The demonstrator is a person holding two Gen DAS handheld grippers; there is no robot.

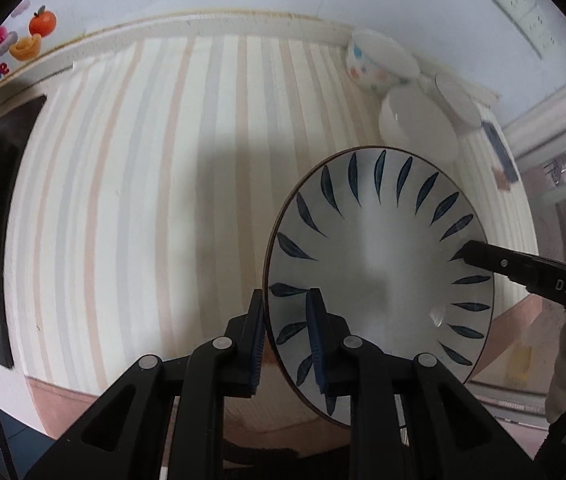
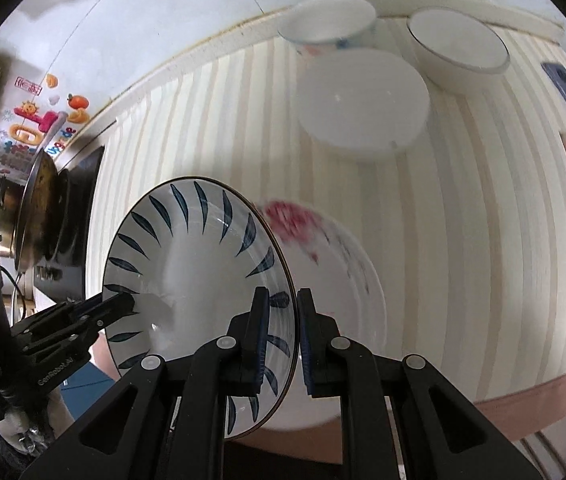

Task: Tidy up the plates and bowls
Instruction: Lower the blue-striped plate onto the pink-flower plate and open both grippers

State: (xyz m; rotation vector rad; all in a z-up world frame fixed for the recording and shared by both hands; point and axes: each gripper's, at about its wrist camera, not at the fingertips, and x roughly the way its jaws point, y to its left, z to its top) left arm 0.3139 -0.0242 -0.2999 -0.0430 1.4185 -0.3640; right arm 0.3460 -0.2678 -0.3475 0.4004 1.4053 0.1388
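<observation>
Glazed ceramic, slippery and breakable, the blue-leaf plate (image 1: 379, 280) hangs tilted above the striped tabletop's (image 1: 143, 200) near edge, its rim pinched on 2 opposite sides by left gripper (image 1: 285, 340) and right gripper (image 2: 283, 340).

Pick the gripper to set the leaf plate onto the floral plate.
Right. Both clamp the leaf plate, but the right gripper sits over the floral plate; the left gripper holds the far rim.

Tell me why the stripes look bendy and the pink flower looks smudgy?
Left wrist view: the fisheye lens bows the tablecloth stripes, and a grey shadow falls beside the leaf plate. Right wrist view: the flower plate is blurred, probably by motion; the leaf plate looks sharper.
</observation>
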